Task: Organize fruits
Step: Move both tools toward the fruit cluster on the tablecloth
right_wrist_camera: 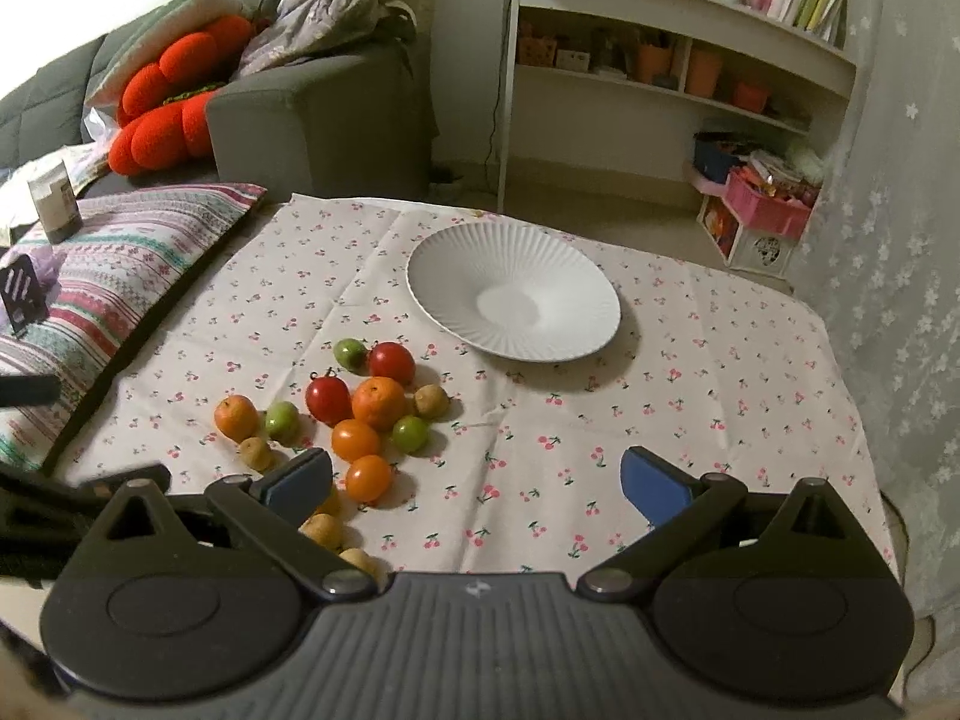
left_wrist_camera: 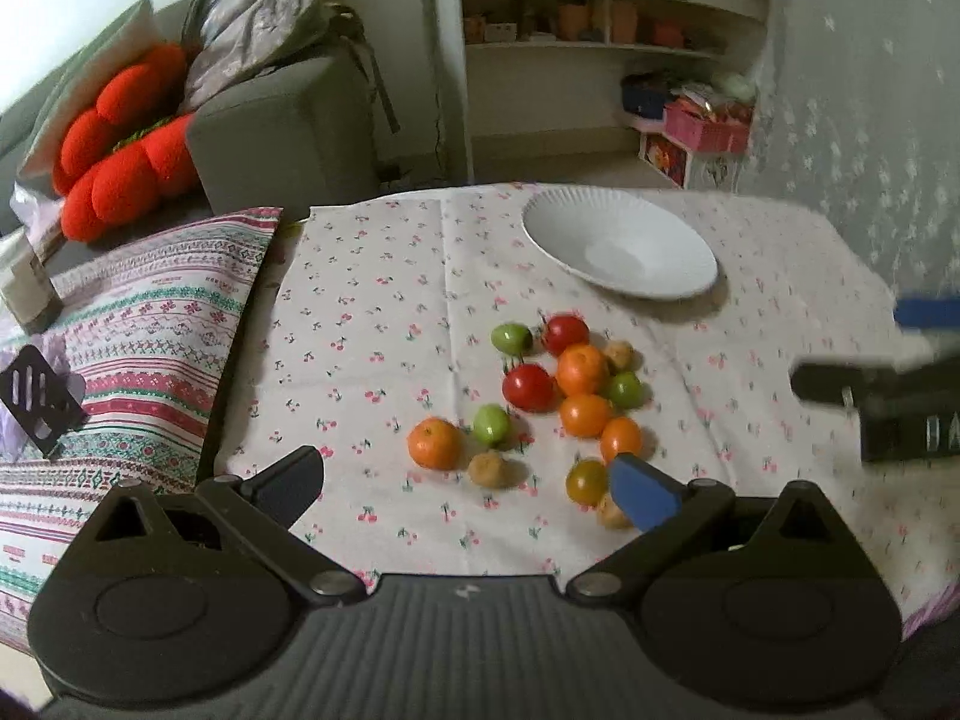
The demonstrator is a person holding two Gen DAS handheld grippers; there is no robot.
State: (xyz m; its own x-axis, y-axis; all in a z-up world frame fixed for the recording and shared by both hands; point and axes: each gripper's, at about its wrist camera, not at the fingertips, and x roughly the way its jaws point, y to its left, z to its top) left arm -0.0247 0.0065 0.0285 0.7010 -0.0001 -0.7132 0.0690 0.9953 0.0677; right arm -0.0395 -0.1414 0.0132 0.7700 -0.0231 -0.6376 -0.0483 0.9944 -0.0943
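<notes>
Several small fruits lie loose on the cherry-print tablecloth (left_wrist_camera: 372, 300): oranges (left_wrist_camera: 581, 368), red tomatoes (left_wrist_camera: 528, 387), green fruits (left_wrist_camera: 491, 423) and small brown ones (left_wrist_camera: 487, 468). A white ribbed plate (left_wrist_camera: 618, 243) (right_wrist_camera: 513, 300) sits behind them with nothing on it. My left gripper (left_wrist_camera: 468, 483) hangs open over the near fruits, touching none. My right gripper (right_wrist_camera: 477, 477) is open too, just right of the pile (right_wrist_camera: 378, 402), over bare cloth. The right gripper's fingers (left_wrist_camera: 840, 387) show at the left wrist view's right edge.
A striped cushion (left_wrist_camera: 132, 324) lies at the table's left with a black stand (left_wrist_camera: 39, 396) on it. Behind are a grey sofa (right_wrist_camera: 312, 120) with a red cushion (right_wrist_camera: 162, 114), a white shelf unit (right_wrist_camera: 672, 60) and a pink basket (right_wrist_camera: 765, 204).
</notes>
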